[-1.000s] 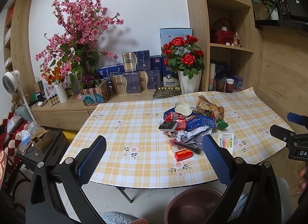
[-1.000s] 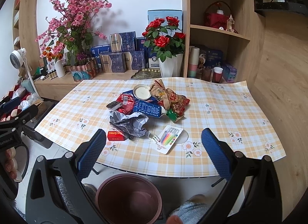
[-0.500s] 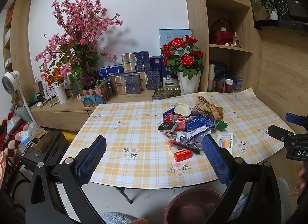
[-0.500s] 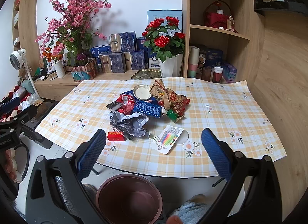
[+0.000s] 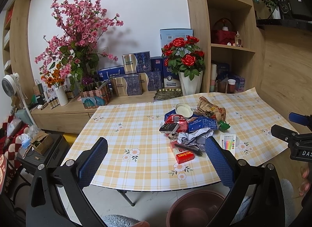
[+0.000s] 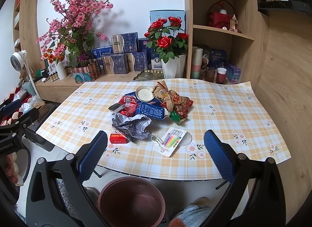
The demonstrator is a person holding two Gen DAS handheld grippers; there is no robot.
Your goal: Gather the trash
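A heap of trash lies mid-table (image 6: 224,119): a white round lid (image 6: 144,93), a blue ice-cream box (image 6: 153,110), a brown-red snack bag (image 6: 175,100), crumpled grey paper (image 6: 134,125), a small red box (image 6: 118,138) and a card of coloured sticks (image 6: 172,141). The left wrist view shows the same heap, with the red box (image 5: 184,155) nearest. A brown bin (image 6: 132,201) stands on the floor below the table's near edge. My right gripper (image 6: 156,143) is open before the heap, holding nothing. My left gripper (image 5: 156,152) is open too, left of the heap.
Behind the table, a low sideboard (image 5: 64,109) carries pink blossoms, gift boxes and a white vase of red roses (image 5: 188,88). Wooden shelves (image 6: 222,31) rise at the right. On the floor at left are a fan (image 5: 9,82) and a dark case (image 5: 44,152).
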